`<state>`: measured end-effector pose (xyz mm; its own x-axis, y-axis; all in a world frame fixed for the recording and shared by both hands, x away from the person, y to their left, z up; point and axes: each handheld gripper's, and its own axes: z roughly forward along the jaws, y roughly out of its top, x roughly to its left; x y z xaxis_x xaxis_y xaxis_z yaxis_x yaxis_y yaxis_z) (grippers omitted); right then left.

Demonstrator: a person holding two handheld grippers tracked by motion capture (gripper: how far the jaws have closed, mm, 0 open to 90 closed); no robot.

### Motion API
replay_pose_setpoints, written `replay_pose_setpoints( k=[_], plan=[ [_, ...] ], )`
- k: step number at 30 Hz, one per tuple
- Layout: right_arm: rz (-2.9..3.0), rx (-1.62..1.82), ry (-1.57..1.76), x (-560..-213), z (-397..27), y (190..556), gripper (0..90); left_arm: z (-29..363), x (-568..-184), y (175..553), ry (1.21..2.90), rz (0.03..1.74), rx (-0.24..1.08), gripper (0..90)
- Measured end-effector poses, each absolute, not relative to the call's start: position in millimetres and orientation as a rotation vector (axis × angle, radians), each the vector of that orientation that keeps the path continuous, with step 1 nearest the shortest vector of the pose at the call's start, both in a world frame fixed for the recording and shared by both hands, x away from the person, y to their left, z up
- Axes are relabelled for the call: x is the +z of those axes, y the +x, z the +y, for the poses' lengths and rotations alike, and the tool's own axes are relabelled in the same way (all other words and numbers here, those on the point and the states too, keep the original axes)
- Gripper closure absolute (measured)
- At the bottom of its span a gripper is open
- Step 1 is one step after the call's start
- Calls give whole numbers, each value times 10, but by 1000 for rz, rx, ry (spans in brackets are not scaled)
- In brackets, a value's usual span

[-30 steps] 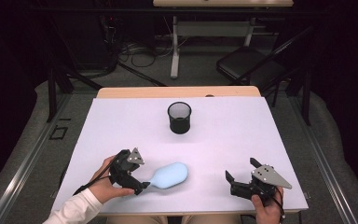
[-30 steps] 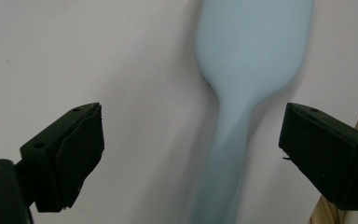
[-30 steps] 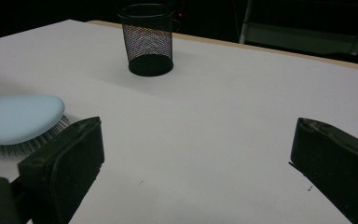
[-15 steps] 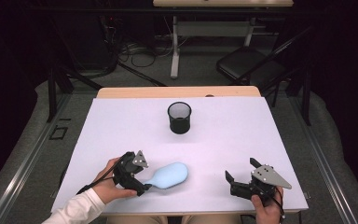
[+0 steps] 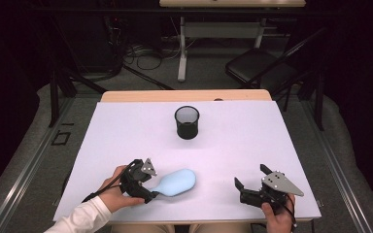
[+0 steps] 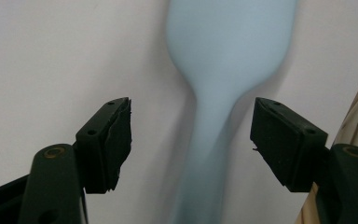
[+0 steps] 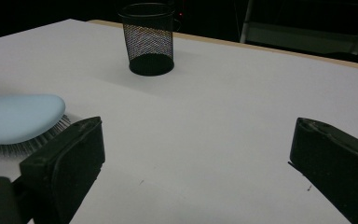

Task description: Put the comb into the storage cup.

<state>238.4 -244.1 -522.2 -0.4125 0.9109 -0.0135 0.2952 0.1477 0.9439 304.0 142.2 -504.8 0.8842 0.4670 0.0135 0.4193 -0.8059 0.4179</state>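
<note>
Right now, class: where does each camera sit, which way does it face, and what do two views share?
High view: above the near edge, looking forward and down; both forearms, left gripper, right gripper.
Left gripper view: on that gripper, looking down its jaws, which have just been closing around the hairbrush handle.
Right gripper view: low, facing the mesh cup.
Shared: the hairbrush.

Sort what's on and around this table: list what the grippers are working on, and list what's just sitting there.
In the job:
- light blue hairbrush, bristles down, its handle between the jaws of the left gripper, which have just been closing but do not yet touch it

Lying about:
- black mesh cup, upright, far from both grippers
- right gripper, open, idle
- folding chair behind the table
</note>
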Motion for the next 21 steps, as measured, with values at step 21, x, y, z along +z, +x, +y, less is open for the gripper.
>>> replay_pose_setpoints(
  k=[21],
  plan=[
    [1811, 1274, 1153, -5229, -2433, 2387, 34, 1333, -5114, 3026, 2693, 604, 124, 480]
  ],
)
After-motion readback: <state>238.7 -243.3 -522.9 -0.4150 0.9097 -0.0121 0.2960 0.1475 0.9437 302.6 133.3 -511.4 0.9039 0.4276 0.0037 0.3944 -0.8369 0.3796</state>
